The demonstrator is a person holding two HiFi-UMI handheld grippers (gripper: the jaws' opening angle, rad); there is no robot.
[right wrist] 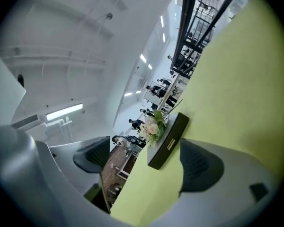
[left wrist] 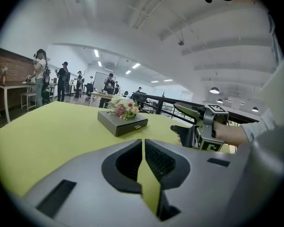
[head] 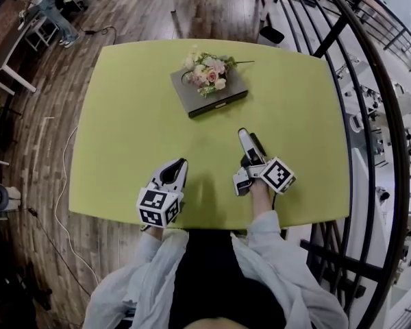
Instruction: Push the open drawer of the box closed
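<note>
Box (head: 209,91) first: where does it sit, and which way does it face?

It is a flat grey box on the far middle of a yellow-green table (head: 123,136), with a bouquet (head: 207,70) of pale flowers on its lid. Its long side runs across the table, slightly slanted, with the right end farther away. The drawer front (head: 220,105), with a small pale handle, faces the near edge and looks flush with the box.

And the hands?

Both forearms, in pale sleeves (head: 267,235), reach over the near edge. The left gripper (head: 180,163) points ahead toward the box, tipped a little downward. Its jaws are pressed together at the tips with nothing between them. The right gripper (head: 245,134) lies farther forward, roughly level and rolled onto its side, so its marker cube faces up and right. Its jaws stand wide apart and hold nothing. In the right gripper view the box shows far off in the gap between them.

Is either gripper touching the box?

No, both are well apart from it, above bare tabletop.
</note>
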